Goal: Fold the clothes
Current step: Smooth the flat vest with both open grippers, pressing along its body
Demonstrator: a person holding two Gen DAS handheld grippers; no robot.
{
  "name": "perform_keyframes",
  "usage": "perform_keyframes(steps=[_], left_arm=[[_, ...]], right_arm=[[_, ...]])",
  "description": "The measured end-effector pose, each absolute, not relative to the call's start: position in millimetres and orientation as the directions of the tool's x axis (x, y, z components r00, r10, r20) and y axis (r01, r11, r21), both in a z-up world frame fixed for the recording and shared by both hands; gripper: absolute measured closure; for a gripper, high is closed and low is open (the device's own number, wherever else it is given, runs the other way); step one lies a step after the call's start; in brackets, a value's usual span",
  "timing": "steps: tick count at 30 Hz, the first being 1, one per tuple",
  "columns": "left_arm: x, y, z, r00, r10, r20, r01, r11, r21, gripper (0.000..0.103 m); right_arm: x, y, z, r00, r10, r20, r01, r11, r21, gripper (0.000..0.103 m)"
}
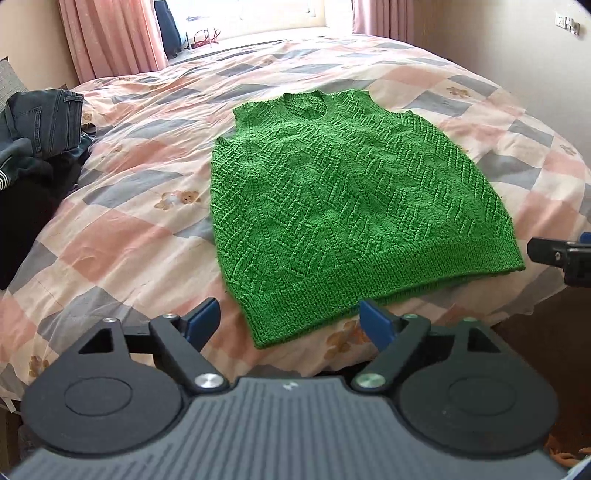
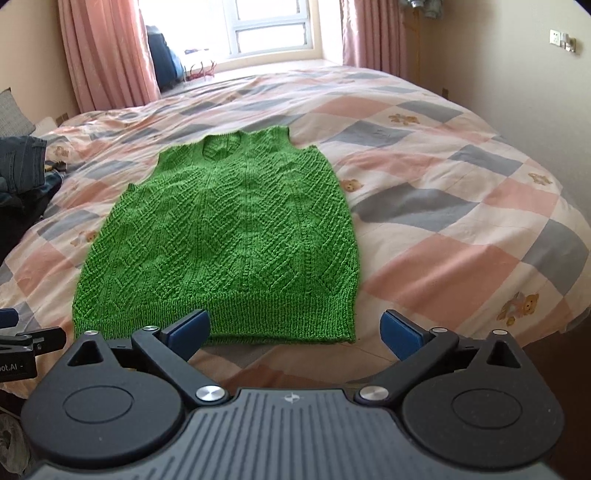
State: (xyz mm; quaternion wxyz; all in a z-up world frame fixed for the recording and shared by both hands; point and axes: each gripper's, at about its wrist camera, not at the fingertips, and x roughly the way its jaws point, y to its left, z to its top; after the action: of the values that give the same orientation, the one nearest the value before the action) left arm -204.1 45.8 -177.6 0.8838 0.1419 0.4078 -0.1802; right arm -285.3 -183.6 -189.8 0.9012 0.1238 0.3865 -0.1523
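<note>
While the vest (image 1: 332, 206) lies flat on the bed (image 1: 122, 236), hem toward me and collar away, I hold both grippers, left (image 1: 290, 319) and right (image 2: 295, 330), spread wide, empty, just short of the hem.

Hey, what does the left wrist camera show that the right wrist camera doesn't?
Only the left wrist view shows the left hand-held gripper open just short of the vest's near-left hem corner, and more of the dark clothes pile. Only the right wrist view shows the window clearly, with the right hand-held gripper open at the hem's right end. Both show the green knitted vest lying flat and unfolded on the checked quilt, pink curtains and a wall socket.
</note>
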Motion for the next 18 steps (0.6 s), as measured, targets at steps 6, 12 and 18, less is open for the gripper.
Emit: perform_keyframes(steps=[6,12,18], left_arm=[[-204.4,44.0,-177.3,0.596,-0.204,-0.777,0.438,0.893,0.102,0.019],[-203.4,47.7,-180.9,0.586,-0.193,-0.787,0.424,0.901,0.095,0.018],[-203.9,53.4,-184.1,0.572,-0.185,-0.799,0.413,0.907,0.086,0.017]], right_arm=[[-279.4,-181.3,-192.0,0.637,-0.177,-0.75,0.37,0.924,0.096,0.002],[-272.2,-173.1,-193.2,0.625,-0.181,-0.759,0.353,0.933,0.069,0.002],[-268.3,-169.2,-192.5,0.629,-0.17,-0.759,0.336,0.94,0.067,0.002]])
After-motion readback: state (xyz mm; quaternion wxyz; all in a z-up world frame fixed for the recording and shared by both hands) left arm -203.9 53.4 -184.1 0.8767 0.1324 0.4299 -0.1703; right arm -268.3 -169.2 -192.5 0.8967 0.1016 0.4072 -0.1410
